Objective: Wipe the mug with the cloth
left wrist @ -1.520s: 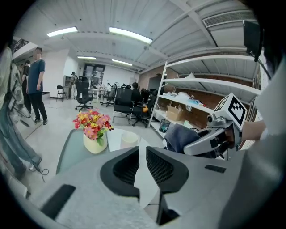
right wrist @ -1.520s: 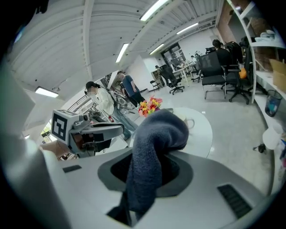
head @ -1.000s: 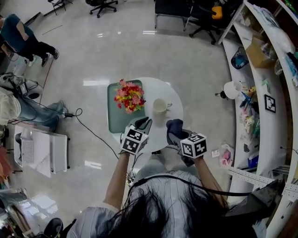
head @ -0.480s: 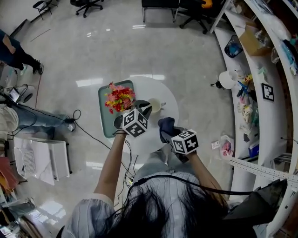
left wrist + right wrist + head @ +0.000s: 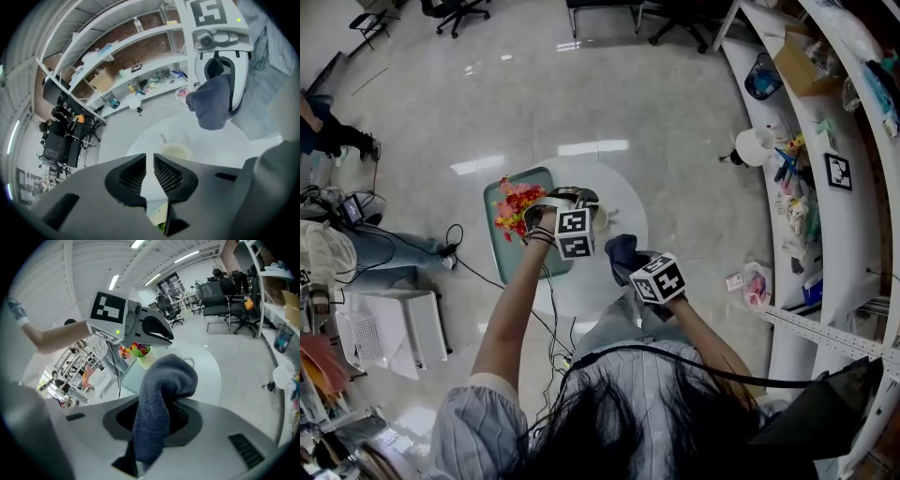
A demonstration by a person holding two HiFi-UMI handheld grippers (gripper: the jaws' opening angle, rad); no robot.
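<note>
The left gripper (image 5: 149, 171), jaws closed and empty, has moved from the bench's (image 5: 581, 281) near edge to the mug (image 5: 172, 152). The right gripper (image 5: 157, 420) grips the cloth (image 5: 168, 376), so wiping looks about to start.

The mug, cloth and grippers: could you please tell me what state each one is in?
Mug, upright on the table, untouched.
Cloth, bunched, clamped in the right gripper.
Left gripper, jaws nearly together, empty.
Right gripper, shut on the cloth.
</note>
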